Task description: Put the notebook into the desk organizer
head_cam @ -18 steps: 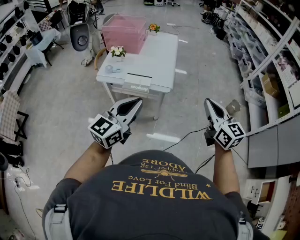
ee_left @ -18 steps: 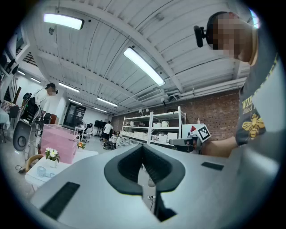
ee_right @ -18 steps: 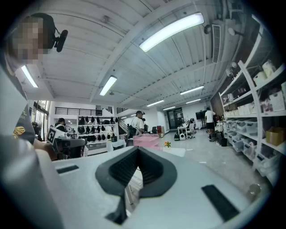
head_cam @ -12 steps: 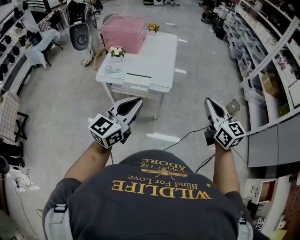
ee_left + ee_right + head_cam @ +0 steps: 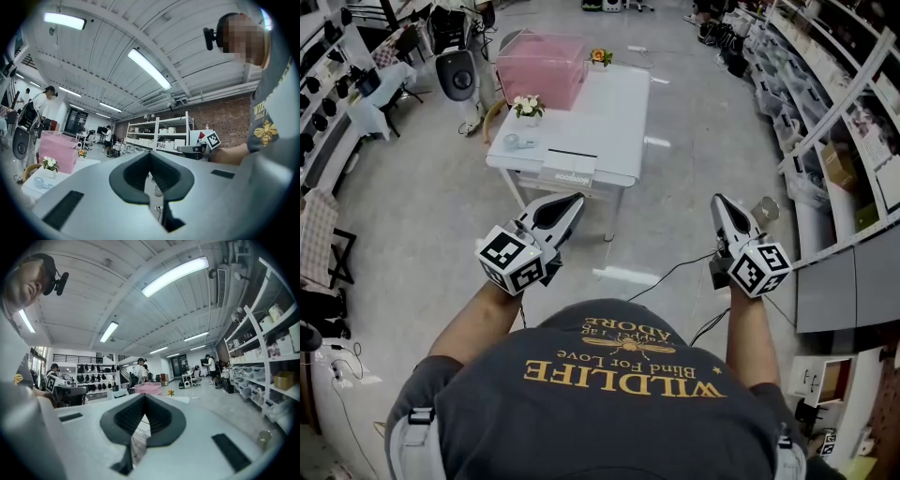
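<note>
**Holding Both Grippers Closed, Well Short of the Table**

The two grippers were held out in front of the person's dark shirt [image 5: 609, 394], above the bare floor. The left gripper [image 5: 572, 200] was seen with its jaws pressed together and nothing caught between them. The right gripper [image 5: 719, 200] was closed in the same way on nothing. A dark cable [image 5: 661, 275] was laid across the floor between them.

Farther off, well apart from both grippers, a white table [image 5: 614, 117] was placed. A flat white item [image 5: 572, 155] with a dark edge was laid near its front edge. It may have been the notebook, but it was too small for that to be told. White flowers [image 5: 525, 104] were set behind it, and a pink box [image 5: 546, 64] was stood at the far end. The desk organizer could not be picked out with certainty.
</note>
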Demonstrator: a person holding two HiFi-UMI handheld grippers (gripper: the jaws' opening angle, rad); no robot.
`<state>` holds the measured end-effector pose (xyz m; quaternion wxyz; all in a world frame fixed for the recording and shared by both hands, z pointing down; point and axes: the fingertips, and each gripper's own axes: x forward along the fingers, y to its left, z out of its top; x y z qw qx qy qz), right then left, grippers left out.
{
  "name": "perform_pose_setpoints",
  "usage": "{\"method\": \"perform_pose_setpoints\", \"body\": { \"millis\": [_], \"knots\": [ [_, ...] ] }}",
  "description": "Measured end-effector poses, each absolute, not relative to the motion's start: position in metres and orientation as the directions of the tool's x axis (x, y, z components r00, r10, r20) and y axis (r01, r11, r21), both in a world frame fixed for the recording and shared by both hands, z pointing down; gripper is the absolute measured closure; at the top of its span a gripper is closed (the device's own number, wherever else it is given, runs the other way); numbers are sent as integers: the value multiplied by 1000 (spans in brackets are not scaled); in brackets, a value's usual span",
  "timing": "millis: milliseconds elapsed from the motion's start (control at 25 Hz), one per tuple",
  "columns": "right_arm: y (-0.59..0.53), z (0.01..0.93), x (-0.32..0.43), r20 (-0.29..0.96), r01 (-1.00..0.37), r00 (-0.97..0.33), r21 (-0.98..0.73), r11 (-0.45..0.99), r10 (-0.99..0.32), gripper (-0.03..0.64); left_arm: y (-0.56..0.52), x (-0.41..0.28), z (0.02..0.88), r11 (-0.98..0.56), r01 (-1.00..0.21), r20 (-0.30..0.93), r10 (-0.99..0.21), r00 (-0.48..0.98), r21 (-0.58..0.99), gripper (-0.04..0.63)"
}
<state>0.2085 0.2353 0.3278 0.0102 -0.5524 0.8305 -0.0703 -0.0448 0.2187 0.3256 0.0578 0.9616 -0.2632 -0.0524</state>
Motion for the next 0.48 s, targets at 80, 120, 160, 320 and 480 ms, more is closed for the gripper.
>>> {"method": "perform_pose_setpoints", "body": {
  "millis": [80,120,160,320,480],
  "knots": [
    [236,328,212,60,-915,-393,-130,383,-918,617,218,-41,324,-852,-506,-68,-518,853,138,594],
    [237,327,214,60,-913,-395,-131,385,-917,617,218,-39,323,-848,-511,-67,-523,850,137,594],
    [237,327,215,59,-912,-399,-132,389,-915,617,218,-37,322,-846,-517,-67,-528,847,134,592],
    [237,324,224,58,-902,-422,-132,412,-905,617,216,-23,317,-847,-513,-65,-525,849,141,298],
    [242,323,240,56,-892,-443,-128,434,-895,617,217,-11,314,-826,-547,-63,-558,827,139,245]
  ]
}}
